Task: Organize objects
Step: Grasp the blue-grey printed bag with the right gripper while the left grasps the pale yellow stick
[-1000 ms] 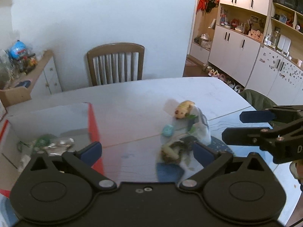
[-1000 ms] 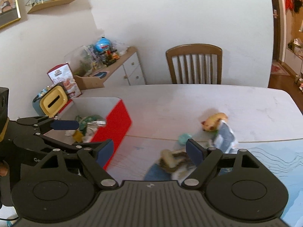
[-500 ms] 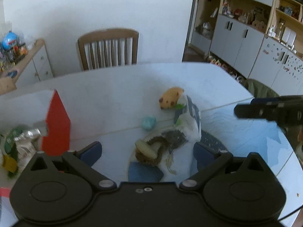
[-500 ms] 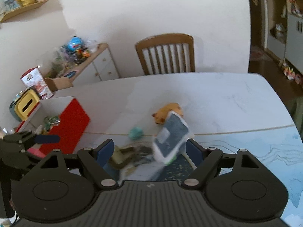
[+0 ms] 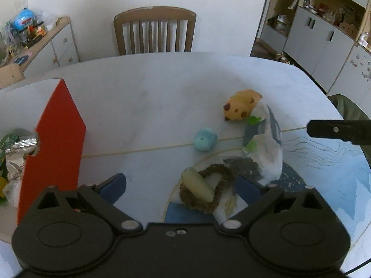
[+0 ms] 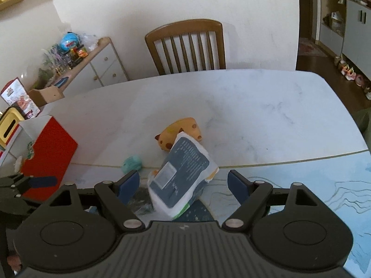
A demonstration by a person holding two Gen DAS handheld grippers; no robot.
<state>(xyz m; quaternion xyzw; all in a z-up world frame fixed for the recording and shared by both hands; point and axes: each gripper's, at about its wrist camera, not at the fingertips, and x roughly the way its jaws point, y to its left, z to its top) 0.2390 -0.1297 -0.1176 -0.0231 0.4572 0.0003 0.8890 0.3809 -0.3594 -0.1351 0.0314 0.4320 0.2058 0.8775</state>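
- The pouch [image 6: 183,176] looks light, soft and crinkly, likely slippery; best pinched across its flat middle.
- It lies on the table [image 6: 231,106], propped against the yellow toy [image 6: 178,134], between the right gripper [image 6: 184,183]'s wide-open, empty fingers, touching neither.
- The left gripper [image 5: 180,186] is also wide open and empty, with the wreath [image 5: 204,190] just ahead between its fingers.
- The red box [image 5: 55,139] stands at left.

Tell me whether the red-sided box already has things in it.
Not empty: the red-sided white box holds crumpled foil and green wrappers, visible over its rim.
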